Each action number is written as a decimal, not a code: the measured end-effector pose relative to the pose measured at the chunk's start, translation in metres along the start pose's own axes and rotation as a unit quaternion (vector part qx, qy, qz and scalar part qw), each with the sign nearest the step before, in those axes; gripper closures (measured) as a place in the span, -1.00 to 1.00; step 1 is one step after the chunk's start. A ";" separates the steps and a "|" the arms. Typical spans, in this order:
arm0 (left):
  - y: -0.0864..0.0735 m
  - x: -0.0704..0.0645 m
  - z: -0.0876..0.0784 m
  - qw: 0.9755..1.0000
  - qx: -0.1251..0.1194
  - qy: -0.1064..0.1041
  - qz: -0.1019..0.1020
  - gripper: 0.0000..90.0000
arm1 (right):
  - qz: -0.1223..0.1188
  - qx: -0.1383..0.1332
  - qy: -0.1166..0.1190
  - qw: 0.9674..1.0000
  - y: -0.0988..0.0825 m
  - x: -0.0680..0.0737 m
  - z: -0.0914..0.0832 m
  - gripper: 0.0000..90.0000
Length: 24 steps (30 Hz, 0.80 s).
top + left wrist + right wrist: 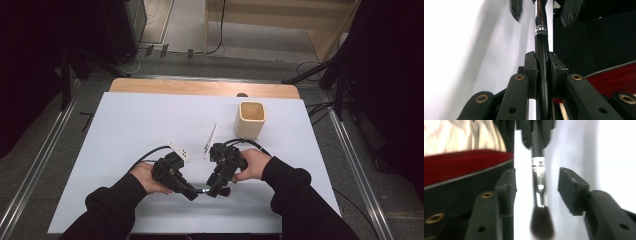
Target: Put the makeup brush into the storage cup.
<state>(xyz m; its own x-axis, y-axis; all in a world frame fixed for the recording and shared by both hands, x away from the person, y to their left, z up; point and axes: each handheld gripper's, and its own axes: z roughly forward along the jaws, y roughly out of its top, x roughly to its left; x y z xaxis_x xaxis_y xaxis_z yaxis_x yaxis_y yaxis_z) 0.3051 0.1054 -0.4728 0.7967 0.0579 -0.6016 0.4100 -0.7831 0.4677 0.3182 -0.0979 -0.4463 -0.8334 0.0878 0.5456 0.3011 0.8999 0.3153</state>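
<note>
The brush's [541, 50] handle runs off the bottom edge below the left claw [541, 72]. Its blurred bristles [541, 225] hang between the right claw's [537, 187] parted jaws. From above, both claws crowd over it, too small to tell.

- It looked like a recording lab: black drapes hung at nine and three o'clock.
- Cables [220, 30] trailed on the floor at twelve.
- A white-covered tabletop [135, 125] sat between metal rails [35, 170].

The brush [541, 62] has a glossy black handle, a shiny chrome ferrule and soft dark bristles. At twelve o'clock from it, matt black plastic jaws. The table [150, 120] has a smooth matt white cover with bare wood at its far edge. The cup [249, 120] looks matt cream.
</note>
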 end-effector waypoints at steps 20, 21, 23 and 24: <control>-0.022 0.003 -0.026 0.995 -0.070 0.045 -0.056 0.76 | 0.064 -0.166 -0.103 0.979 -0.056 0.013 -0.049 -0.02; -0.023 0.004 -0.027 0.994 -0.077 0.049 -0.058 0.76 | 0.070 -0.171 -0.109 0.977 -0.058 0.014 -0.050 -0.03; -0.024 0.004 -0.030 0.992 -0.092 0.055 -0.070 0.76 | 0.076 -0.189 -0.117 0.972 -0.065 0.016 -0.051 -0.04; -0.025 0.004 -0.030 0.991 -0.098 0.057 -0.070 0.76 | 0.077 -0.196 -0.124 0.970 -0.067 0.017 -0.050 -0.07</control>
<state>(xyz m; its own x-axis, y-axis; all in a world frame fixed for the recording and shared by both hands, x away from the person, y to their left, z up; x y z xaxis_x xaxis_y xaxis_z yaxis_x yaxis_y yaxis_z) 0.3121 0.1437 -0.4674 0.7659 0.2357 -0.5982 0.5896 -0.6283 0.5075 0.3066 -0.1785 -0.4190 -0.8356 0.3514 0.4222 0.5435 0.6407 0.5423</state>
